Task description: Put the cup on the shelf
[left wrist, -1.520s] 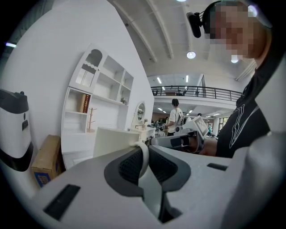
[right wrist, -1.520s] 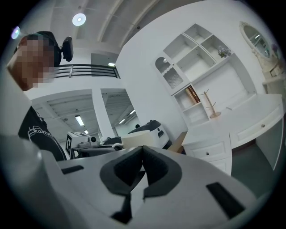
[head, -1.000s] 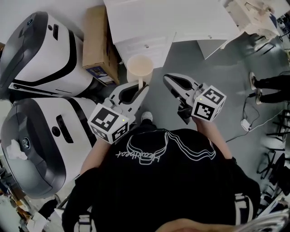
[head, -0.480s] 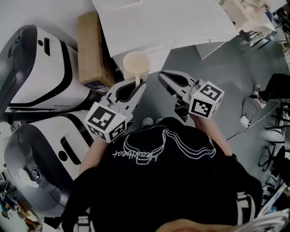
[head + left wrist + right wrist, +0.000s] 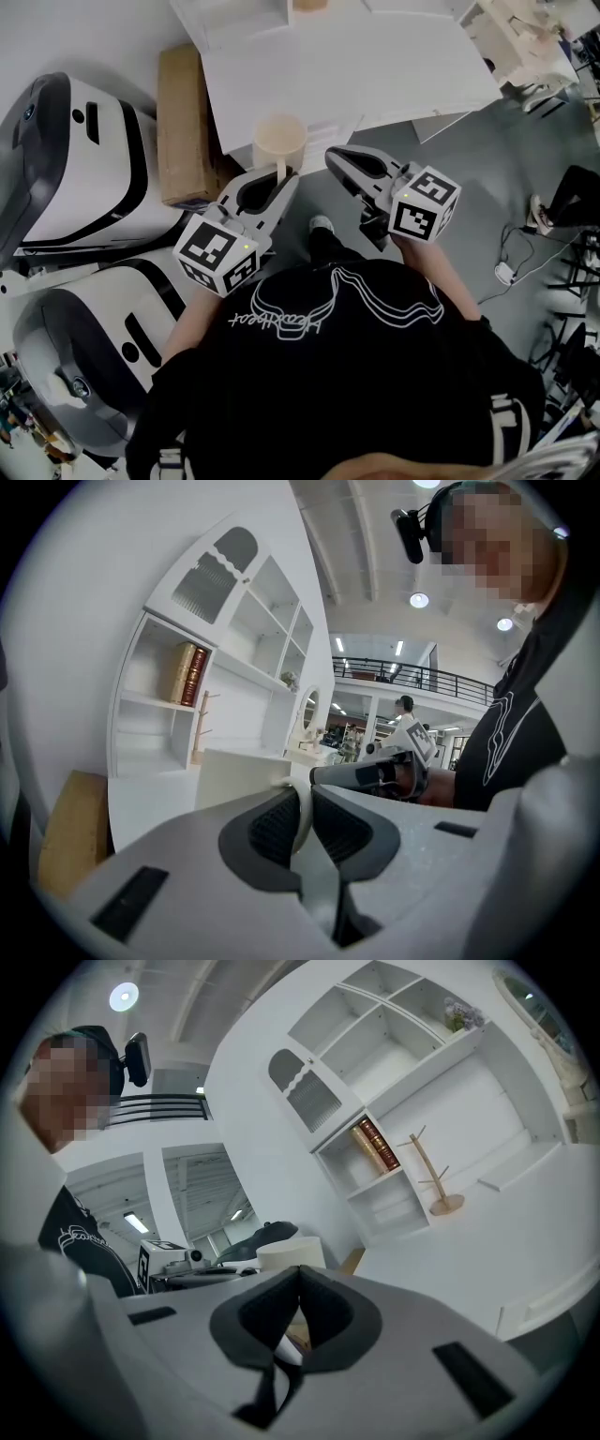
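A cream cup (image 5: 279, 141) hangs in front of me over the edge of the white shelf unit's desk top (image 5: 375, 56). My left gripper (image 5: 284, 174) is shut on the cup's handle (image 5: 300, 810), and the cup's pale body (image 5: 239, 775) shows just past the jaws. To its right my right gripper (image 5: 337, 157) is shut with nothing in it, its tips meeting at the front (image 5: 299, 1274). In the right gripper view the cup (image 5: 291, 1252) shows beyond the jaws. The white shelf unit (image 5: 155, 714) stands ahead with open compartments and books (image 5: 375, 1147) in one.
A wooden mug stand (image 5: 436, 1180) stands on the desk top below the books. A cardboard box (image 5: 183, 127) leans at the unit's left. Two large white-and-black machines (image 5: 75, 141) fill the left side. Grey floor with cables (image 5: 511, 262) lies to the right.
The whole view has moved toward the shelf unit: the desk top and box now sit closer and lower in the frame. Both grippers keep their hold and spacing.
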Demonstrator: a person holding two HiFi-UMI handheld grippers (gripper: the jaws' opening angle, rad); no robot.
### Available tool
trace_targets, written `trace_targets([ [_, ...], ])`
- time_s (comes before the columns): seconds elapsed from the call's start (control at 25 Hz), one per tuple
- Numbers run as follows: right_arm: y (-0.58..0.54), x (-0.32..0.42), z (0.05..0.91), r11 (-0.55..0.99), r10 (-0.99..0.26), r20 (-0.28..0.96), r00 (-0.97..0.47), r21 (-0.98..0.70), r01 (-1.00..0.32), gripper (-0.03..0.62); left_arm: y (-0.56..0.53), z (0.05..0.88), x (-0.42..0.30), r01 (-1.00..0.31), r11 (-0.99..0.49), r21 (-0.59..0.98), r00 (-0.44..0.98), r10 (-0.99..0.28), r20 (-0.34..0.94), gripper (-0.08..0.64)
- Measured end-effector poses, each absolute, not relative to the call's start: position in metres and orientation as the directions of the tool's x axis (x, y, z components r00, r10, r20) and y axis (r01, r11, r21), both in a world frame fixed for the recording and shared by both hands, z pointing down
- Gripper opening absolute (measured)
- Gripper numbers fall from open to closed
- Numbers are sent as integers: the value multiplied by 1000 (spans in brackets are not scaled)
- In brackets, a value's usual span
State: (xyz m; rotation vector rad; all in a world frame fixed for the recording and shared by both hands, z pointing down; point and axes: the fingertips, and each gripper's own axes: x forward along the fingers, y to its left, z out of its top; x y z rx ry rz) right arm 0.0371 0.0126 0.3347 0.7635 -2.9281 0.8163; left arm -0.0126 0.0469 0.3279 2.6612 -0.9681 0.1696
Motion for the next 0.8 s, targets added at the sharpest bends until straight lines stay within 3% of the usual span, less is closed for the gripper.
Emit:
trace_targets([
  [0.36, -80, 61, 331, 781, -383, 124, -915, -485, -392, 5, -50, 322, 14, -706, -666, 240, 708, -674, 212, 40],
  [0.8, -119, 53, 339, 808, -316, 114, -942, -489, -330, 5, -93, 336, 8, -766, -603, 224, 643, -732, 225, 40],
])
